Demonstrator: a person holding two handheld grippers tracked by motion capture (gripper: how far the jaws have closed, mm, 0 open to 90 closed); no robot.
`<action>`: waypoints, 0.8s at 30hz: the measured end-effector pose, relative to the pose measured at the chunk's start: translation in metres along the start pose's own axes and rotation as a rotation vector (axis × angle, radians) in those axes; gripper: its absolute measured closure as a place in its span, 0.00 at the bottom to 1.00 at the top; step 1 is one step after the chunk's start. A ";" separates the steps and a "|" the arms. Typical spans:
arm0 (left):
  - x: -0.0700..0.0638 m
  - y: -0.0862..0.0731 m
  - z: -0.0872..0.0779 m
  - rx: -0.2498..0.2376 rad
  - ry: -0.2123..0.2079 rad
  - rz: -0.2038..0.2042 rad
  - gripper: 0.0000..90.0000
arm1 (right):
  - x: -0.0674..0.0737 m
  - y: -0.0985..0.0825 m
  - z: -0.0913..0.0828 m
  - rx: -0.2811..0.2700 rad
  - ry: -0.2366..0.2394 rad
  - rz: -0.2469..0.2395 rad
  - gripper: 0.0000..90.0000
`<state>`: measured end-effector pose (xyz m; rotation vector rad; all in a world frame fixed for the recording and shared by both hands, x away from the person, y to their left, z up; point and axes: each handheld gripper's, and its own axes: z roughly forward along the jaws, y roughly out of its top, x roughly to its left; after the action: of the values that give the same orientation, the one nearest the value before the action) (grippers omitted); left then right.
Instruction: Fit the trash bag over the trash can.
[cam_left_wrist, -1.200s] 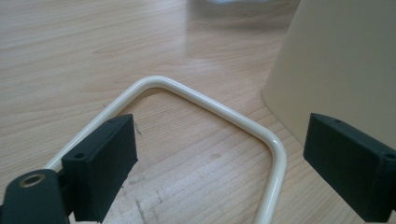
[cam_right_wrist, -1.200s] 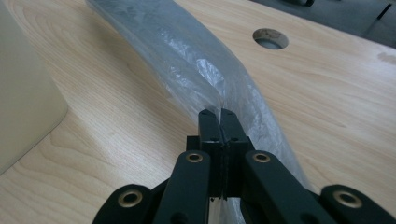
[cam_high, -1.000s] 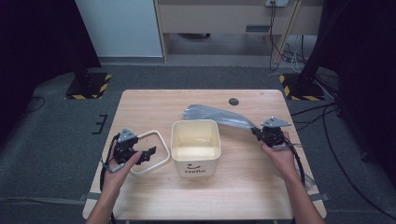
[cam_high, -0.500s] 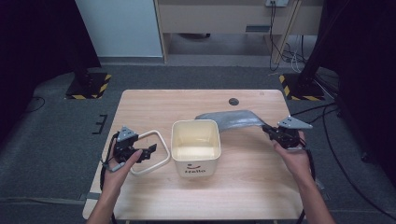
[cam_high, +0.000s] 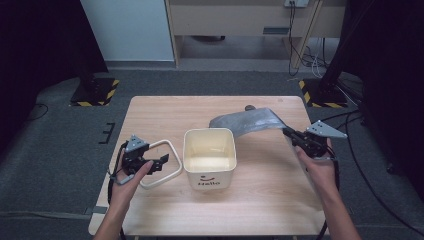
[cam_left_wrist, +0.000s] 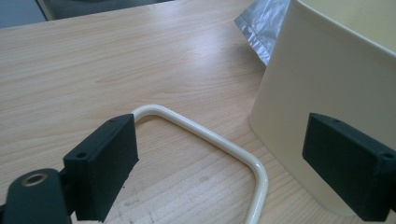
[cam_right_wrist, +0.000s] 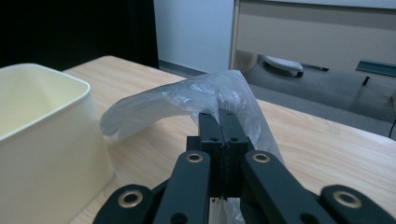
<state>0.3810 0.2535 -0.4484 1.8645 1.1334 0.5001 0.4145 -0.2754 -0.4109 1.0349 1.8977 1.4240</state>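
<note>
A: Step in hand, as we read it: lining the bin. Our right tool (cam_right_wrist: 223, 122) is clenched on one edge of the plastic bag (cam_right_wrist: 187, 100), jaws pressed together with the film pinched between them. The bag hangs lifted off the surface (cam_high: 260, 195), stretching away from the tool tip toward the bin's far corner

B: And the left tool (cam_left_wrist: 224, 163)?

A: Released. Its jaws stand wide apart, gripping nothing. The bin's cream wire handle (cam_left_wrist: 205, 135), folded down flat on the surface, lies between them; the bin (cam_left_wrist: 336, 88) sits just ahead of the one jaw

B: How does the bag look?

A: Thin, grey-translucent, crinkled, still mostly folded into a flat strip. In the high view it arcs from the right tool (cam_high: 300, 139) past the bin rim (cam_high: 209, 131), free end near the rim. We cannot tell where its mouth is

B: Next move, in our judgement?

A: Carry the bag over the bin opening, then find and spread the mouth. That likely calls for the left tool to leave the handle and take a second edge. The film is limp, so one pinch point will not open it
</note>
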 end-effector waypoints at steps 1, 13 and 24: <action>0.000 0.000 -0.001 -0.007 -0.012 -0.013 0.11 | 0.000 0.001 -0.001 -0.003 -0.002 0.006 1.00; -0.003 0.002 -0.001 0.011 0.005 0.024 0.11 | -0.004 0.014 -0.019 -0.065 -0.005 0.013 1.00; -0.003 -0.001 0.002 0.019 -0.002 0.015 0.11 | -0.004 0.038 -0.031 -0.130 0.005 0.020 1.00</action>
<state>0.3806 0.2500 -0.4499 1.8907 1.1275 0.4977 0.4011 -0.2898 -0.3659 0.9916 1.7768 1.5408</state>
